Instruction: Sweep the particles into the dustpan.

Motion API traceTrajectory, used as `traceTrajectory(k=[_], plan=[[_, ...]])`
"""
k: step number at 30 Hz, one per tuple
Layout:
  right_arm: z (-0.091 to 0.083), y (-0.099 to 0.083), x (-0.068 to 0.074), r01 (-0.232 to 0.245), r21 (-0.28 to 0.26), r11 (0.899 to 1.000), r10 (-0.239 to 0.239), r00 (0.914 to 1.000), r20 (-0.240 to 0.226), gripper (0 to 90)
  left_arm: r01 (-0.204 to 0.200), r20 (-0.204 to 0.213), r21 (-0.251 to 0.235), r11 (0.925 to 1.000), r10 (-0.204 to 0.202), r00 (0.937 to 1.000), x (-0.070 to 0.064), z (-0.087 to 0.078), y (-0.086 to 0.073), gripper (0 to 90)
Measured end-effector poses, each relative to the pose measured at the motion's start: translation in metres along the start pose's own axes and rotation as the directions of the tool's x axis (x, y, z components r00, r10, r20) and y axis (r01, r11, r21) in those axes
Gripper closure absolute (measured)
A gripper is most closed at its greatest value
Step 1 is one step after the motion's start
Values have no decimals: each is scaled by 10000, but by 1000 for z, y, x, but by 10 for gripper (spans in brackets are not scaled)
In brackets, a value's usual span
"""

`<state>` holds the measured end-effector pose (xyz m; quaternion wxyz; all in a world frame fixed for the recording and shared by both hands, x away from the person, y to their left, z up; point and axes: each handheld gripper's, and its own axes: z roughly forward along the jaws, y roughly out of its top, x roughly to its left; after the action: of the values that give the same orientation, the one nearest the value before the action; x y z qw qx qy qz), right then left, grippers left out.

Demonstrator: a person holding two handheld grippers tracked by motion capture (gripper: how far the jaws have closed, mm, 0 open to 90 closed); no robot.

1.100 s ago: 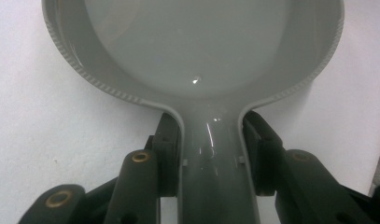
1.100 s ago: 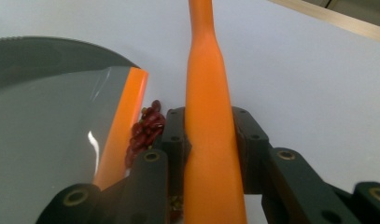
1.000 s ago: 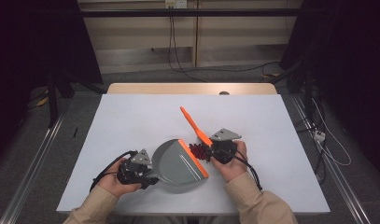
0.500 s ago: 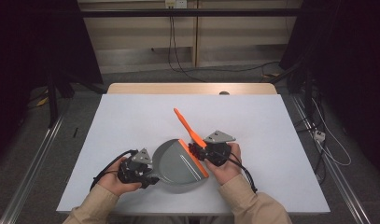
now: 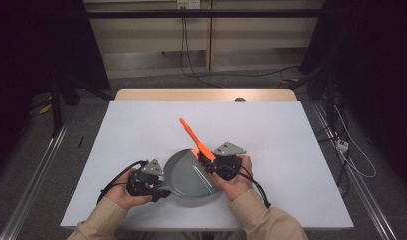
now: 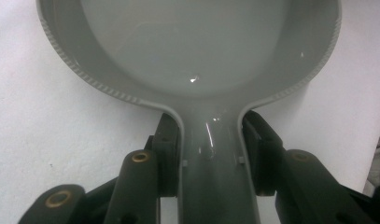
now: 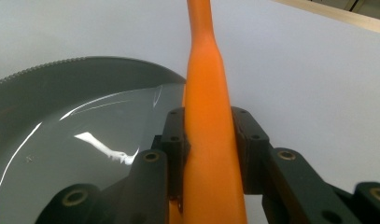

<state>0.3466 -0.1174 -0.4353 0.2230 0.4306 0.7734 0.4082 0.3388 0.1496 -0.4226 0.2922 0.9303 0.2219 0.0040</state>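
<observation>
Glossy grey pan [image 6: 192, 56], smooth orange handle [image 7: 208, 140] probably plastic, matt white table [image 5: 291, 145]

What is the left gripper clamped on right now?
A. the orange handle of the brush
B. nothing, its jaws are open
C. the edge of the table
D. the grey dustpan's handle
D: in the left gripper view the left gripper has both jaws pressed against the sides of the grey dustpan's handle, while the right gripper holds the orange brush.
</observation>
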Motion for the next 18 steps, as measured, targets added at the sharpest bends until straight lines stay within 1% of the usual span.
traceTrajectory(k=[3,5,7,9,10,11,13,14,15,16,17,18], plan=[[1,0,5,102,-58,9999,-102,9999,-50,702,19,2,20,10000,-19,10000,0,0,0,628],[1,1,8,98,-109,9999,-100,9998,-177,702,32,4,39,10000,-32,10000,0,0,0,628],[2,2,11,291,-109,9995,-292,9995,-149,703,52,-13,47,10000,-52,10000,0,0,-1,628],[1,2,14,360,-167,9992,-361,9993,-106,703,78,-10,62,10000,-78,10000,0,1,-1,628],[1,3,16,374,-207,9991,-377,9991,-170,703,95,-11,73,9999,-95,10000,0,1,-1,628],[0,4,17,319,-319,9990,-325,9993,-174,704,102,20,76,9999,-102,9999,1,1,-1,628],[-1,5,20,258,-390,9989,-274,9988,-401,705,134,-18,70,9999,-133,9999,0,2,-2,628],[-2,7,24,246,-523,9983,-270,9985,-469,709,123,-16,81,9999,-123,9999,1,2,-2,628],[-3,8,26,227,-492,9985,-258,9976,-645,710,57,-24,144,9999,-57,10000,1,2,-2,628],[-3,9,29,108,-520,9986,-153,9961,-869,711,-159,-55,321,9994,161,9999,2,2,-2,628],[-3,10,30,39,-572,9984,-96,9950,-998,712,126,-58,97,9999,-125,9999,1,3,-3,628],[-5,12,32,18,-703,9975,-94,9941,-1081,712,141,-57,80,9999,-141,9999,1,3,-3,628]])
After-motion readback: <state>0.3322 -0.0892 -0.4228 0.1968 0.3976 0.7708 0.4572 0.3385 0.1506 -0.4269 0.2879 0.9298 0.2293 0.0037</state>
